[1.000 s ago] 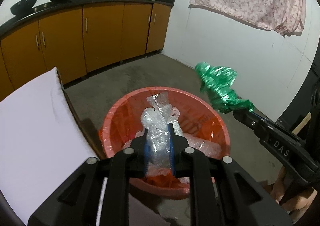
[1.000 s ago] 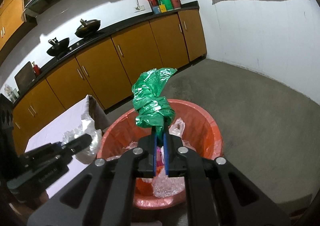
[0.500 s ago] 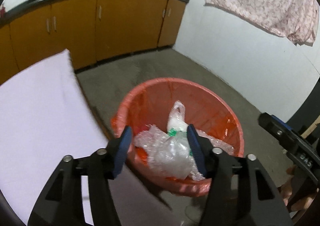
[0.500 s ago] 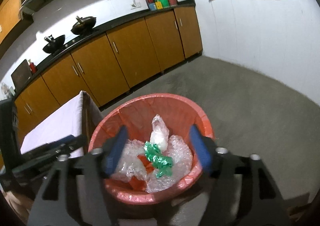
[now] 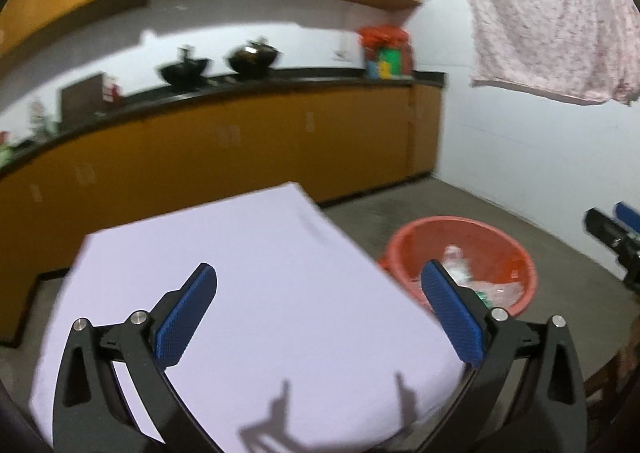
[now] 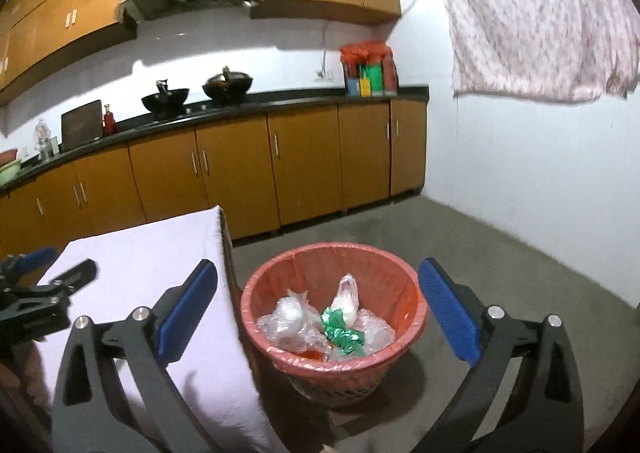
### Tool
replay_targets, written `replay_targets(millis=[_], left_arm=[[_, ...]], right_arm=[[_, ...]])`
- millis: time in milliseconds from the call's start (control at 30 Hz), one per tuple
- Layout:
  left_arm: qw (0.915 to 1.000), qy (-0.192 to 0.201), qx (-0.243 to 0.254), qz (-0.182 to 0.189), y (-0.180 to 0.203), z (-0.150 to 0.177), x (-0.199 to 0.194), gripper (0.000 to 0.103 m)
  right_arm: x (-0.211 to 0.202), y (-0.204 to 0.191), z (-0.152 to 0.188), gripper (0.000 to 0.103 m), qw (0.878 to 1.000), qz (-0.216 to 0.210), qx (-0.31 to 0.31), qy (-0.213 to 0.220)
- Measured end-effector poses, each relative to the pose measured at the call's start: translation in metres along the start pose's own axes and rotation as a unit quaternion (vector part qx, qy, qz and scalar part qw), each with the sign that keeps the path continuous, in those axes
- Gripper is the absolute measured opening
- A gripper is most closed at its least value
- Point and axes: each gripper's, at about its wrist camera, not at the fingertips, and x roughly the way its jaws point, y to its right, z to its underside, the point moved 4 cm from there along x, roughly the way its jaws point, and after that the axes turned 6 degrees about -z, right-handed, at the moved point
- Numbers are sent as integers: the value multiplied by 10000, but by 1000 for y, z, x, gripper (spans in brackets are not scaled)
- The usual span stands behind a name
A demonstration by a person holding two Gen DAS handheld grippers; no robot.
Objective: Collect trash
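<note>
Both claws wide, empty

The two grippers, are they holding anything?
No. The left gripper and right gripper have just opened, nothing between them; the green wrapper lies in the red bin.

The left hand-held gripper is matte black plastic, two curved arms with slotted cut-outs, each carrying two round silver screws and ending in a blue, fine-dimpled pad. The right hand-held gripper looks identical: black frame, silver screws, blue pads.
</note>
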Motion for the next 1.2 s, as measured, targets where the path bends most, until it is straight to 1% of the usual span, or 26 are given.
replay_targets(millis=[100,167,300,467,700,933,1200], left_arm=[[9988,2,-178,-447,-26,10,-27,101],[9976,-39,-337,-605,-39,15,-38,101],[9948,-87,-640,-790,-56,26,-60,101],[9929,32,-649,-996,-64,35,-83,101],[9908,108,-691,-1155,-72,44,-99,101],[9898,237,-774,-1173,-73,50,-112,101],[9895,360,-708,-1208,-72,54,-120,101]], right_arm=[[-28,-19,-1,99,9996,-26,-184,212],[-41,-27,1,99,9992,-7,-284,271],[-61,-42,7,99,9989,42,-388,253],[-76,-50,20,99,9991,-12,-391,138],[-90,-57,25,99,9988,44,-438,217],[-101,-61,23,99,9989,35,-339,308],[-106,-66,23,99,9989,-20,-301,357]])
